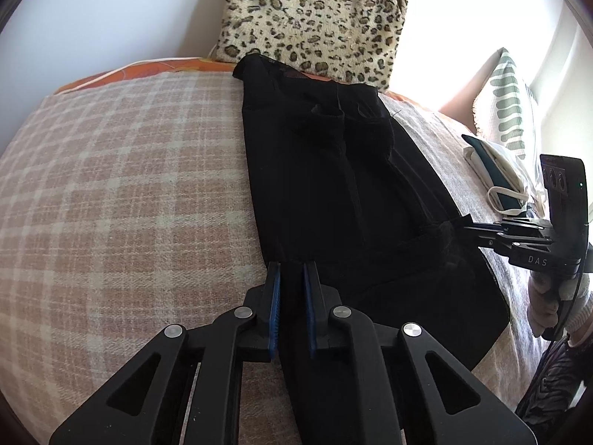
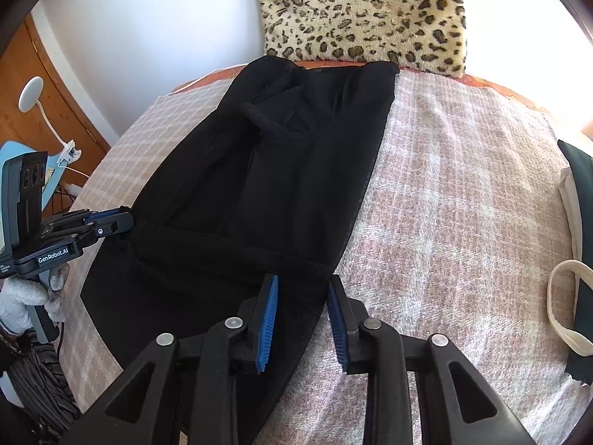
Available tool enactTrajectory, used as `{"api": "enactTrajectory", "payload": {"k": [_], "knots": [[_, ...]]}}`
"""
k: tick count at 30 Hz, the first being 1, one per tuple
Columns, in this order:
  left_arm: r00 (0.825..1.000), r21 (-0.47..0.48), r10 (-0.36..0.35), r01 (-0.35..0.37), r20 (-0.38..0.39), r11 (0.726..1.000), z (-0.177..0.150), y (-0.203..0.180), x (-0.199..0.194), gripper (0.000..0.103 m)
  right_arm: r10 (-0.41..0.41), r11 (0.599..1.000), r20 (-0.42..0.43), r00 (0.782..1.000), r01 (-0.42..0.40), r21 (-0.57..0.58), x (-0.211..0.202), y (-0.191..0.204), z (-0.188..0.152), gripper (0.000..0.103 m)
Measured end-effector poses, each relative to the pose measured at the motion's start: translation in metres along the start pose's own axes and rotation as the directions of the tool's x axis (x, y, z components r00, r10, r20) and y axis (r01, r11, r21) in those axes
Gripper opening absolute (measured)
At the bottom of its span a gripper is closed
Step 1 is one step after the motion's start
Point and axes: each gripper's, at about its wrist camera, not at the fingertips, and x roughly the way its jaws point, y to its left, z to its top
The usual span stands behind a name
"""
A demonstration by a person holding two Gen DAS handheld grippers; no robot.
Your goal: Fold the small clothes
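Black thin-fabric garment [image 2: 267, 193] spread lengthwise on pink-and-cream checked bed blanket [image 1: 122, 193], leopard-print plush cushion [image 1: 315, 15] at its far end, left tongs [image 1: 292, 285] narrowed on its near edge, right tongs [image 2: 302, 296] wide over its side edge.

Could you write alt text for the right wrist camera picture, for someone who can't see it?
A black garment lies spread on a plaid blanket, its near corner between the open blue-padded fingers of the right gripper. The left gripper, in a gloved hand, meets the garment's left edge. A leopard-print pillow sits behind.
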Motion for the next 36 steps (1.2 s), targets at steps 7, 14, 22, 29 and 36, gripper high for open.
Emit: {"api": "enactTrajectory", "payload": {"k": [7, 14, 22, 29, 36], "knots": [[0.996, -0.017, 0.077, -0.076, 0.041, 0.997, 0.002, 0.008, -0.006, 0.008, -0.062, 0.998, 0.006, 0.998, 0.062, -0.019, -0.003, 0.002, -0.002, 0.01], [0.997, -0.031, 0.045, -0.043, 0.063, 0.999, 0.013, 0.011, -0.018, 0.013, -0.038, 0.999, 0.03, 0.999, 0.038, 0.008, -0.012, -0.005, 0.001, 0.03], [0.992, -0.144, -0.112, 0.119, 0.057, 0.982, 0.039, 0.026, -0.016, 0.054, -0.003, 0.999, 0.074, 0.997, 0.0, 0.035, -0.011, -0.016, 0.015, 0.044], [0.979, -0.181, -0.202, 0.202, 0.019, 0.962, 0.087, 0.036, 0.015, 0.054, 0.066, 0.985, 0.07, 0.995, -0.076, 0.157, 0.001, -0.058, 0.048, 0.052], [0.975, -0.238, -0.224, 0.218, 0.0, 0.946, 0.132, 0.051, 0.053, 0.054, 0.136, 0.957, 0.126, 0.983, -0.163, 0.242, 0.017, -0.101, 0.098, 0.06]]}}
